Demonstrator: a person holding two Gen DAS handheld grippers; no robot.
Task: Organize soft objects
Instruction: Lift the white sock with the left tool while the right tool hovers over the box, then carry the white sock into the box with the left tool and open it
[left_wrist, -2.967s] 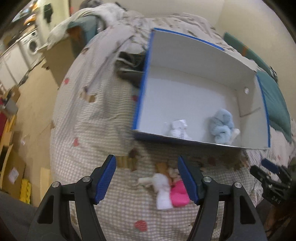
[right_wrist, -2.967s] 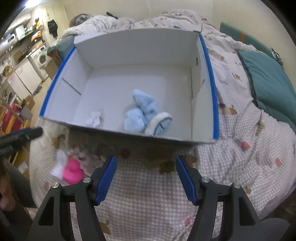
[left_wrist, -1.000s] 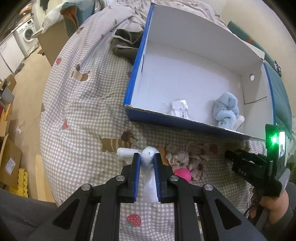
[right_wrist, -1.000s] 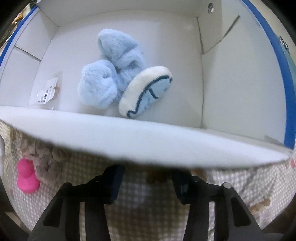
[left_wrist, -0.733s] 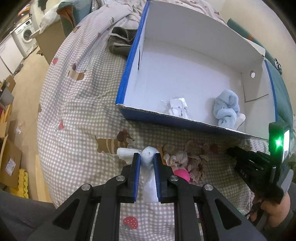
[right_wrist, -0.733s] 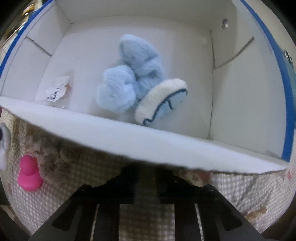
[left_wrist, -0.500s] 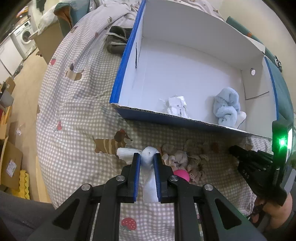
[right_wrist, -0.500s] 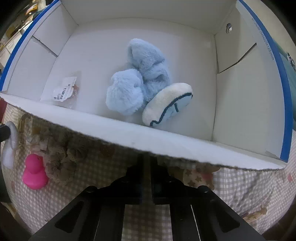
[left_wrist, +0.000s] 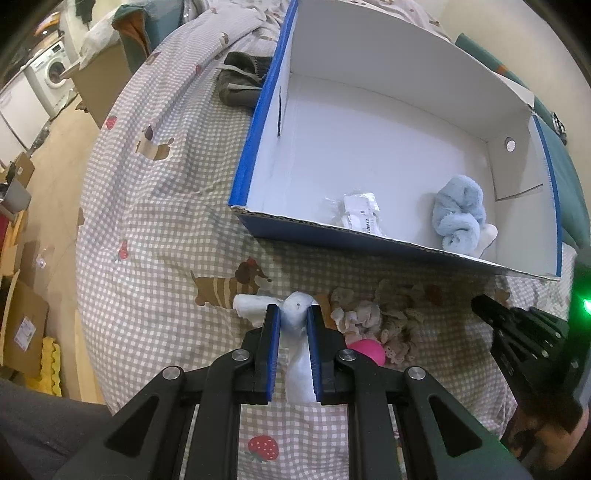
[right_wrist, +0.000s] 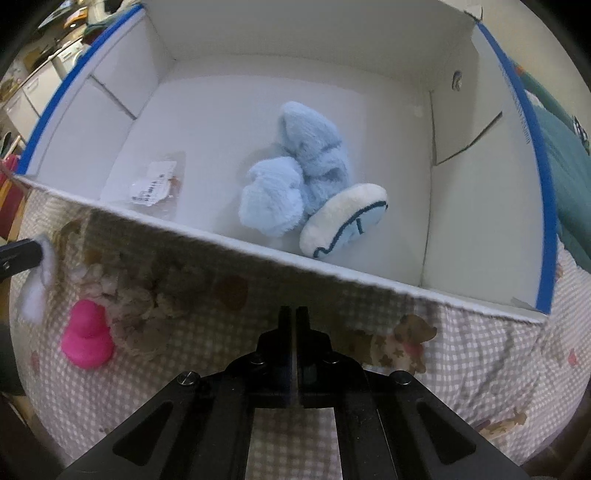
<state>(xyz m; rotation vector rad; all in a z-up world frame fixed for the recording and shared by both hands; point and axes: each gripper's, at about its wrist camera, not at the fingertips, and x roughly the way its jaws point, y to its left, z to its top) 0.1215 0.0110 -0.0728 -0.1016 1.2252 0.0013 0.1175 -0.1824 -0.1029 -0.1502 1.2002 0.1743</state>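
My left gripper (left_wrist: 292, 314) is shut on a white soft toy (left_wrist: 295, 343) and holds it just above the checked bedspread, in front of the blue-and-white cardboard box (left_wrist: 258, 122). A pink duck (left_wrist: 367, 350) and a beige frilly scrunchie pile (left_wrist: 388, 314) lie right of it. In the box lie a light blue fluffy slipper pair (right_wrist: 295, 177) and a small plastic packet (right_wrist: 155, 182). My right gripper (right_wrist: 294, 314) is shut with nothing between its fingers, just below the box's near wall (right_wrist: 332, 277). The duck (right_wrist: 86, 339) and white toy (right_wrist: 35, 288) show at its left.
A dark grey garment (left_wrist: 240, 81) lies by the box's far left corner. A teal cushion (right_wrist: 565, 166) lies right of the box. The bed's left edge drops to a floor with cardboard boxes (left_wrist: 22, 325) and a washing machine (left_wrist: 51, 70).
My right gripper has closed fully and pulled back a little from the box's near wall. My left gripper keeps its hold on the white toy and has shifted slightly left.
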